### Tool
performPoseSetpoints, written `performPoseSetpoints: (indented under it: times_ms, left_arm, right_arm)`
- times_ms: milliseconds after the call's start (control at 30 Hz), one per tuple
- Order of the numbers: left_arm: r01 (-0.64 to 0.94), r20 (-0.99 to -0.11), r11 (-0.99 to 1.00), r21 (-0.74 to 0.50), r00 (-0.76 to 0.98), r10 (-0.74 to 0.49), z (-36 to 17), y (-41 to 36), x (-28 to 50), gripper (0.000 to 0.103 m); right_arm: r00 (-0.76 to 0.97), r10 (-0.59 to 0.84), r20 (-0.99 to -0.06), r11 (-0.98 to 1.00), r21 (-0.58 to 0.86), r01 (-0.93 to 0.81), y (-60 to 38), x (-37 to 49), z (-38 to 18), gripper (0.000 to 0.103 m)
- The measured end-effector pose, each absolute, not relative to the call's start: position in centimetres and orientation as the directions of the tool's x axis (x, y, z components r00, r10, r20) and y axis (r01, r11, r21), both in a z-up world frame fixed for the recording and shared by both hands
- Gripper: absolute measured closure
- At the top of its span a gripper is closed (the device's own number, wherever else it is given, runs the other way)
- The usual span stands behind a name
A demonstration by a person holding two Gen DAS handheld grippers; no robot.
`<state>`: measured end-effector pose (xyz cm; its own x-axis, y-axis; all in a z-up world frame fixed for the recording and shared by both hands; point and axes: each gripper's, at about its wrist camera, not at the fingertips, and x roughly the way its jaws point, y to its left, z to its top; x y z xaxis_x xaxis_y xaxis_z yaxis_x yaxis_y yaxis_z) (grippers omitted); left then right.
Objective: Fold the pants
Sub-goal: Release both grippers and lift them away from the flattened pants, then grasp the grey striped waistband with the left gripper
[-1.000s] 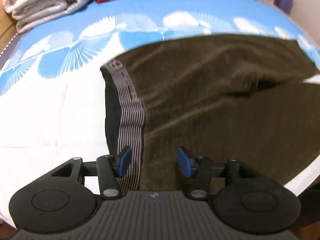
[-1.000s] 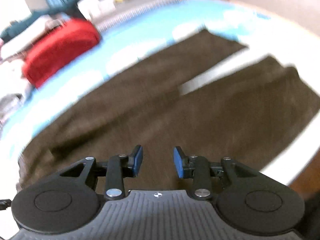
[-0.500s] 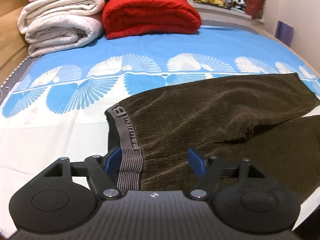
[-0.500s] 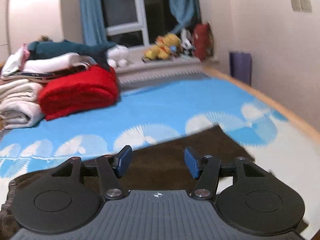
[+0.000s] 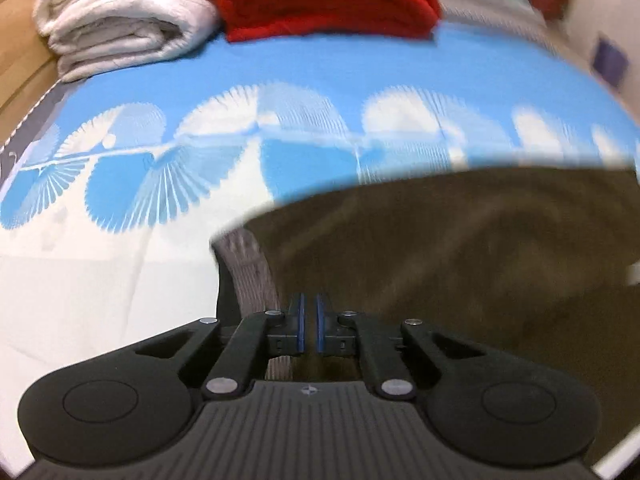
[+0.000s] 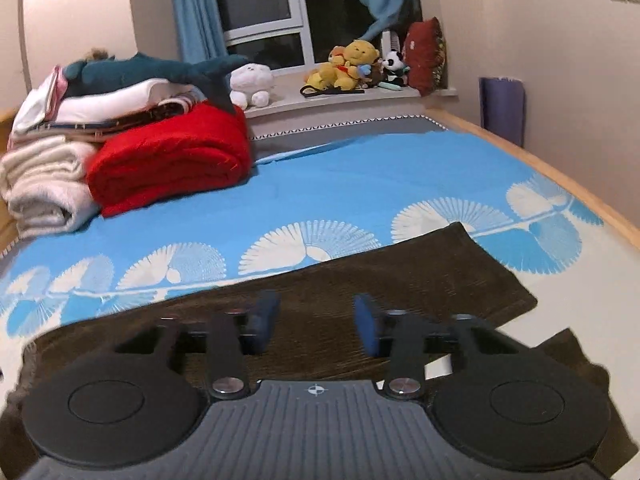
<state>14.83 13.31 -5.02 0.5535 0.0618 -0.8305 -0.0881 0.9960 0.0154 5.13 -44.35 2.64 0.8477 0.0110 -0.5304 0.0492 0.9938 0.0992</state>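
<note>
Blue-and-white bedding under dark brown pants

The pants (image 6: 404, 280) are dark brown, with a grey striped waistband (image 5: 252, 268); the bedsheet (image 6: 340, 184) is bright blue above white, with a band of white and blue fan shapes; one folded blanket (image 6: 172, 164) is red, another (image 5: 120, 28) cream-white; the curtains (image 6: 196, 12) are teal-blue; both grippers are black with blue pads (image 6: 366, 324).
</note>
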Motion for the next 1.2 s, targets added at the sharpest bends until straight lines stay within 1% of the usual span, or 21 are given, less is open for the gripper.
performPoseSetpoints:
  times_ms: [33, 100, 200, 333, 400, 467, 500, 567, 600, 633, 667, 767, 833, 1033, 1100, 1133, 1167, 1200]
  left_arm:
    - [-0.119, -0.812, 0.993, -0.013, 0.58, 0.059, -4.9, 14.0, 15.7, 0.097]
    - [-0.169, -0.784, 0.984, -0.054, 0.618, 0.063, -5.6, 15.2, 16.8, 0.097]
    - [-0.212, -0.811, 0.975, -0.07, 0.581, 0.068, -7.8, 16.2, 18.7, 0.097]
    - [-0.165, -0.783, 0.986, -0.024, 0.616, 0.084, -8.3, 15.9, 21.0, 0.095]
    - [-0.16, -0.784, 0.987, -0.032, 0.616, 0.075, -9.1, 16.2, 22.3, 0.09]
    - [-0.172, -0.791, 0.985, -0.027, 0.606, 0.084, -10.1, 16.4, 23.6, 0.078]
    - [-0.182, -0.796, 0.983, -0.026, 0.599, 0.089, -10.7, 16.6, 24.3, 0.074]
    - [-0.179, -0.81, 0.983, -0.027, 0.58, 0.083, -11.9, 16.9, 25.5, 0.055]
    - [-0.17, -0.818, 0.985, -0.027, 0.57, 0.076, -12.4, 17.0, 26.0, 0.05]
    - [-0.156, -0.827, 0.987, -0.024, 0.557, 0.068, -13.0, 17.0, 26.4, 0.039]
    - [-0.136, -0.839, 0.991, -0.018, 0.541, 0.059, -13.6, 16.9, 26.9, 0.031]
    - [-0.085, -0.841, 0.996, 0.021, 0.537, 0.064, -14.5, 16.5, 27.5, 0.023]
    - [-0.066, -0.847, 0.997, 0.037, 0.528, 0.066, -15.1, 16.4, 27.8, 0.023]
    - [-0.037, -0.856, 0.999, 0.0, 0.517, 0.019, -16.3, 16.8, 28.3, 0.023]
    - [-0.02, -0.858, 0.999, -0.025, 0.513, -0.011, -16.3, 16.9, 28.3, 0.031]
    - [-0.006, -0.858, 0.999, -0.037, 0.513, -0.029, -16.2, 16.9, 28.4, 0.041]
    - [0.008, -0.857, 0.999, -0.041, 0.514, -0.039, -16.1, 16.7, 28.4, 0.055]
    - [0.027, -0.854, 0.999, -0.04, 0.517, -0.049, -16.0, 16.4, 28.3, 0.064]
  right_arm:
    - [0.845, 0.017, -0.535, 0.994, 0.101, 0.044, -44.4, 5.2, 2.6, 0.087]
    - [0.839, 0.02, -0.543, 0.994, 0.1, 0.041, -44.3, 5.6, 2.4, 0.087]
    - [0.829, 0.027, -0.558, 0.996, 0.09, 0.028, -44.0, 6.1, 2.1, 0.087]
    - [0.822, 0.038, -0.569, 0.997, 0.072, 0.003, -43.5, 6.8, 1.7, 0.087]
    - [0.82, 0.04, -0.571, 0.997, 0.073, 0.002, -43.3, 7.1, 1.7, 0.087]
    - [0.813, 0.045, -0.58, 0.997, 0.075, -0.002, -43.0, 7.5, 1.5, 0.087]
    - [0.809, 0.045, -0.587, 0.998, 0.069, -0.005, -42.8, 7.7, 1.3, 0.087]
    - [0.799, 0.04, -0.599, 0.999, 0.054, -0.009, -42.4, 8.2, 0.9, 0.087]
    - [0.793, 0.036, -0.608, 0.999, 0.044, -0.011, -42.2, 8.4, 0.7, 0.087]
    - [0.789, 0.033, -0.613, 0.999, 0.038, -0.013, -42.0, 8.6, 0.5, 0.087]
    - [0.785, 0.031, -0.619, 0.999, 0.033, -0.013, -41.8, 8.9, 0.4, 0.087]
    - [0.772, 0.022, -0.635, 1.0, 0.023, -0.01, -41.5, 9.5, 0.0, 0.087]
    - [0.768, 0.019, -0.64, 1.0, 0.018, -0.01, -41.4, 9.8, -0.2, 0.087]
    - [0.757, 0.005, -0.653, 1.0, -0.004, -0.01, -41.0, 10.2, -0.6, 0.087]
    - [0.753, 0.001, -0.658, 1.0, -0.012, -0.011, -40.9, 10.3, -0.7, 0.087]
    - [0.751, -0.001, -0.66, 1.0, -0.016, -0.012, -40.9, 10.3, -0.8, 0.087]
    - [0.749, -0.004, -0.662, 1.0, -0.02, -0.013, -40.9, 10.3, -0.8, 0.087]
    - [0.748, -0.007, -0.664, 1.0, -0.026, -0.013, -40.8, 10.2, -0.9, 0.087]
